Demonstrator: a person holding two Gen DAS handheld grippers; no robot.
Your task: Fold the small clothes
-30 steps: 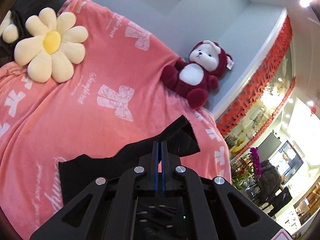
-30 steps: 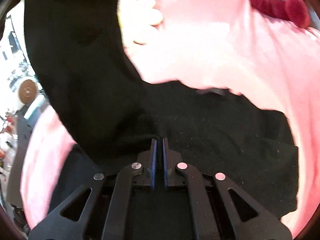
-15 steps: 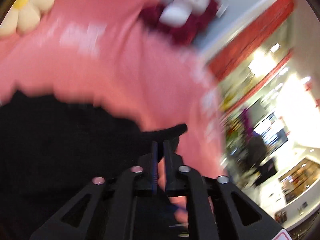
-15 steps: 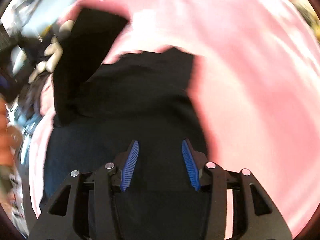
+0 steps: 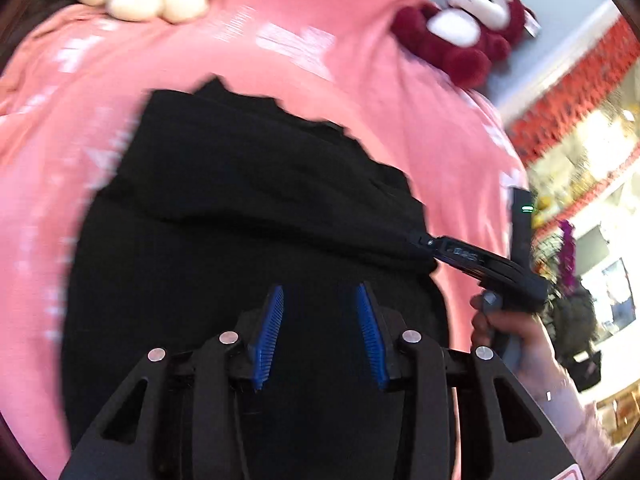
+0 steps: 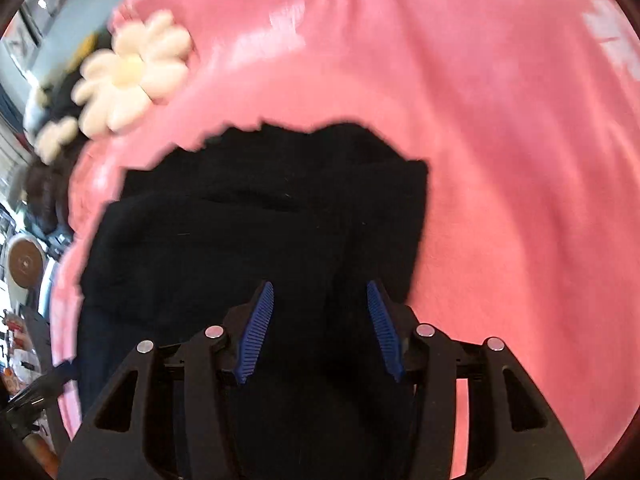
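Black garment (image 5: 248, 208) lies partly folded on the pink blanket (image 5: 68, 152), near edge. Left gripper (image 5: 320, 332) jaws apart, opening, nothing pinched; right gripper (image 6: 320, 328) jaws apart, closing over cloth. Best to align edges before pressing flat. Flower cushion (image 6: 128, 76) far left; plush toy (image 5: 464, 36) far right by wall.

**What I count around the black garment**

I count one black garment (image 5: 256, 216), folded over itself on one pink blanket (image 5: 420, 120). Beyond the garment I see one red-and-white plush toy (image 5: 464, 36) and one big cream flower cushion (image 6: 128, 76), with one smaller flower (image 6: 54, 140) beside it. Two grippers (image 5: 320, 320) (image 6: 320, 324) hang over the garment, and one hand (image 5: 516, 336) shows to its right.
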